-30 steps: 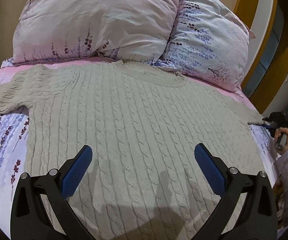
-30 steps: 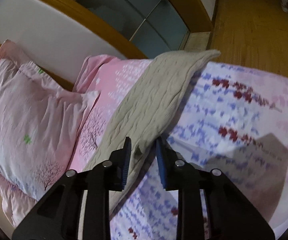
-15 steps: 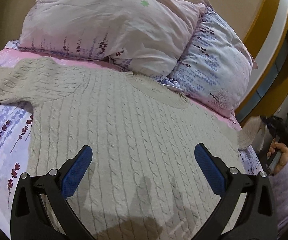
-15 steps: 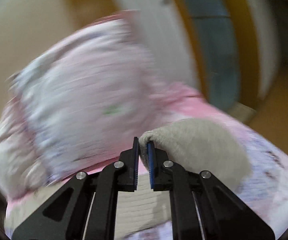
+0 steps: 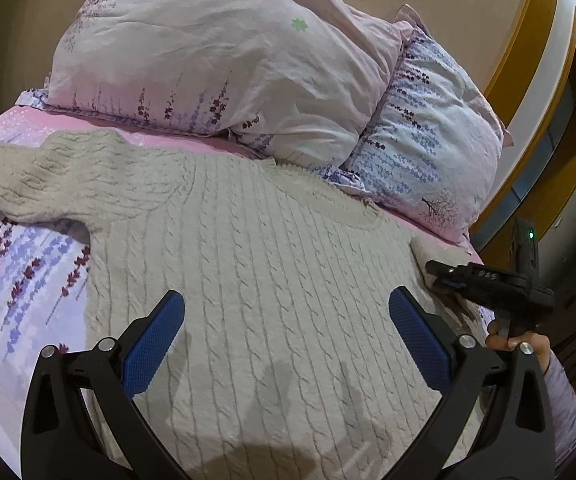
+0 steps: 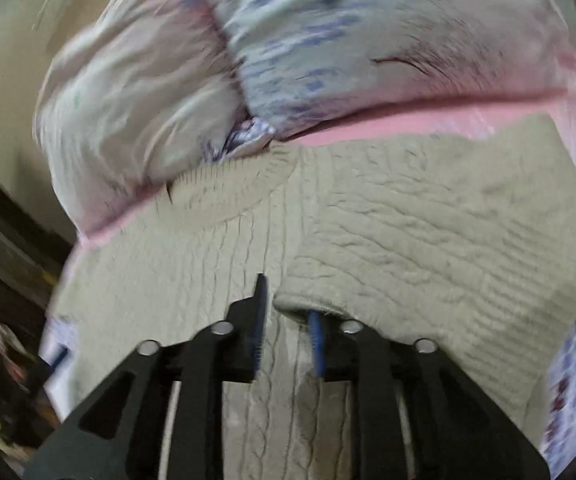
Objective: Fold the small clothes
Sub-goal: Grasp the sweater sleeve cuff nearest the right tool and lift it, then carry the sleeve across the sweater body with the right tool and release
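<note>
A beige cable-knit sweater [image 5: 272, 280] lies flat on the bed, neck toward the pillows, its left sleeve [image 5: 28, 180] stretched out to the left. My left gripper [image 5: 286, 320] is wide open and empty, hovering above the sweater's lower body. My right gripper [image 5: 444, 276] is at the sweater's right edge. In the right wrist view the right gripper [image 6: 286, 320] has its jaws a small gap apart, and the right sleeve [image 6: 428, 240] lies folded over the sweater's body, draped over one finger. That view is blurred.
Two floral pillows [image 5: 216, 56] [image 5: 428, 140] lie at the bed's head behind the sweater. The pink and lavender sheet [image 5: 20, 272] shows on the left. A wooden headboard and wall panel [image 5: 544, 92] stand at the right. A person's hand [image 5: 524, 344] holds the right gripper.
The right gripper carried the right sleeve up and over onto the sweater's body, and its jaws have parted slightly. The left gripper stayed open and tilted to the right above the sweater.
</note>
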Demonstrator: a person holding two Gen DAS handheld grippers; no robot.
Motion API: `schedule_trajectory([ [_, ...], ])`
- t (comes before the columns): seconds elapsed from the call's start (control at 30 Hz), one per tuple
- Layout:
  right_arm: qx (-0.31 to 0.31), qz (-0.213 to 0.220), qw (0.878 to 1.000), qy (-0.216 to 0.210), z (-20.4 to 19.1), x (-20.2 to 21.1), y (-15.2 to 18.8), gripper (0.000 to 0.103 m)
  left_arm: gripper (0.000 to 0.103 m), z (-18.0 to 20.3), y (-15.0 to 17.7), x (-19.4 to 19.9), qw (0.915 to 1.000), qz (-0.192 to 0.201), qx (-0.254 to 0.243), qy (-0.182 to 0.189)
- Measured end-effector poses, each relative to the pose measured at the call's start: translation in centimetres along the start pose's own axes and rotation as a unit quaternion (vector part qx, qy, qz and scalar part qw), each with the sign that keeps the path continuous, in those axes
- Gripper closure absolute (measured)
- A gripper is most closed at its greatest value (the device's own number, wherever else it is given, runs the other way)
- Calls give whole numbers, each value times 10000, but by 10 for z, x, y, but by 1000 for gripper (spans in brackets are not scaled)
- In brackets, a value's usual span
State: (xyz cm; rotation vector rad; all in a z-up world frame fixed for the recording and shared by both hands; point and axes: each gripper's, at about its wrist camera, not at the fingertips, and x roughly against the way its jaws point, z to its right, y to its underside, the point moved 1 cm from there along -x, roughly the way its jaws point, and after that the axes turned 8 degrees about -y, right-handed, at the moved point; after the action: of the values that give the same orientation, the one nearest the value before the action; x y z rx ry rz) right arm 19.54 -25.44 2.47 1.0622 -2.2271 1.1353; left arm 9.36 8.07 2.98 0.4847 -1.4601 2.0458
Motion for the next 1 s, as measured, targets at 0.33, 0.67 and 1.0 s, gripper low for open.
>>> schedule_trajectory([
  [0.33,-1575,787,9843,-150,63,45,-21,66,1,2,-32,-22,9982,-293,14,527],
  [0.67,-3292,589,9326,-1358,88,43,4,56,1,8,-36,-31,9968,-384,54,702],
  [1.0,-2263,1403,9609,765,51,66,-8,92,1,-3,-35,-30,9979,-356,43,546],
])
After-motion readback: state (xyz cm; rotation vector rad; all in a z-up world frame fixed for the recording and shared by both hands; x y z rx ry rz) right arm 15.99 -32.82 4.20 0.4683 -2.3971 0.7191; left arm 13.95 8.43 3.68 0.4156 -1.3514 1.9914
